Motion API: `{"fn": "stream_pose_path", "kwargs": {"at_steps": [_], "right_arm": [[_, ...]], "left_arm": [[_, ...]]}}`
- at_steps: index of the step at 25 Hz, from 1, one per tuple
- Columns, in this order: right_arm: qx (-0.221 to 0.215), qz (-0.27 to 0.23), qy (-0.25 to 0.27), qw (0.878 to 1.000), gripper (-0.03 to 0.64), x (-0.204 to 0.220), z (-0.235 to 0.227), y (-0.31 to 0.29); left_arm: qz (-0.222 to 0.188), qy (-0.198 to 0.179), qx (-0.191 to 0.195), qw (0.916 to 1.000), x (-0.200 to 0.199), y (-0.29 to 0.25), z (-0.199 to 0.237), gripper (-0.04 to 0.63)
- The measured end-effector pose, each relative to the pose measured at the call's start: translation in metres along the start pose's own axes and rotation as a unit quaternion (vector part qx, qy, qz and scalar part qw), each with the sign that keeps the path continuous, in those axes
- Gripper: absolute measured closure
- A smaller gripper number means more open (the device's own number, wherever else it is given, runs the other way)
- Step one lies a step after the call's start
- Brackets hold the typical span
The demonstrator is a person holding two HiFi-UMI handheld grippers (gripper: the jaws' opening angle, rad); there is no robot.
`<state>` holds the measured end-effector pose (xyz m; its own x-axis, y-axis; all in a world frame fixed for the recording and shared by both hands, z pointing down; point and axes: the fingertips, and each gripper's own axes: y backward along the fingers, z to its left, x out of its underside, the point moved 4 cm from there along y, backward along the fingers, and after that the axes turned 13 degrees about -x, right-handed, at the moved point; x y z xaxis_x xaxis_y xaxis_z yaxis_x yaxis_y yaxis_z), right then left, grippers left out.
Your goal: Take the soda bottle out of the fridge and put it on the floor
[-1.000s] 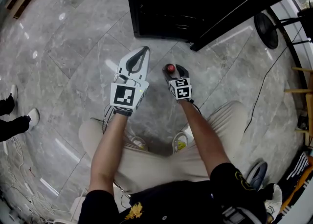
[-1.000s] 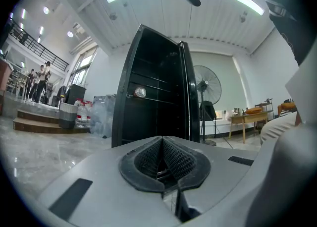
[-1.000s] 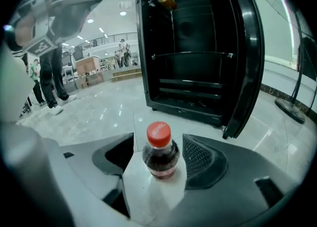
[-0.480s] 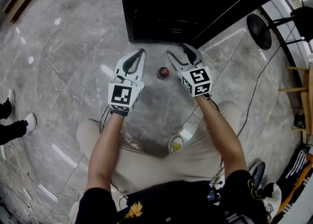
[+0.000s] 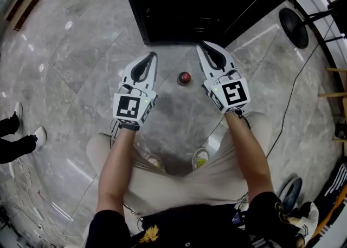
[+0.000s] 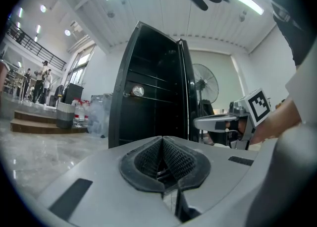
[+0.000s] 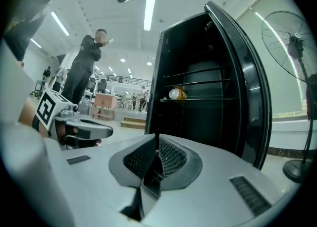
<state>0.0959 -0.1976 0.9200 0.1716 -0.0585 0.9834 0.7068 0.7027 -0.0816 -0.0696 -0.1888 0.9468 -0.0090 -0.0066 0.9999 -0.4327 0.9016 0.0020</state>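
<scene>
Change: right gripper raised clear of bottle; jaws just closed, nothing between. Bottle stands on floor. Idle left gripper: jaws together, empty. Placement likely complete.

The soda bottle is red at the top. The fridge is glossy black. The floor is grey tile with pale marble veining. The trousers are beige, the shirt is black with a yellow mark, and the fan is black.
</scene>
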Motion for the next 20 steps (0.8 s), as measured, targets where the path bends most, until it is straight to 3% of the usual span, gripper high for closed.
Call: {"fn": "stream_pose_path", "kwargs": {"at_steps": [6,10,14,17,20], "right_arm": [[0.007,-0.004,-0.019,1.0,0.62,0.005,-0.003,0.009],[0.009,-0.01,-0.033,0.999,0.62,-0.001,0.001,0.008],[-0.002,-0.002,-0.003,1.0,0.62,-0.025,0.009,0.014],[0.005,0.032,-0.021,0.999,0.62,-0.05,0.002,0.028],[0.004,0.048,-0.042,0.998,0.62,-0.105,-0.01,0.039]], "left_arm": [[0.01,-0.01,0.014,0.9998,0.009,0.0,-0.013,0.578],[-0.019,-0.005,0.018,0.9996,-0.008,0.004,-0.021,0.578],[-0.008,-0.011,0.005,0.9999,-0.043,0.019,-0.035,0.578],[0.015,-0.009,0.004,0.9998,-0.086,0.026,-0.037,0.578],[0.019,-0.018,0.0,0.9997,-0.151,0.037,-0.028,0.578]]}}
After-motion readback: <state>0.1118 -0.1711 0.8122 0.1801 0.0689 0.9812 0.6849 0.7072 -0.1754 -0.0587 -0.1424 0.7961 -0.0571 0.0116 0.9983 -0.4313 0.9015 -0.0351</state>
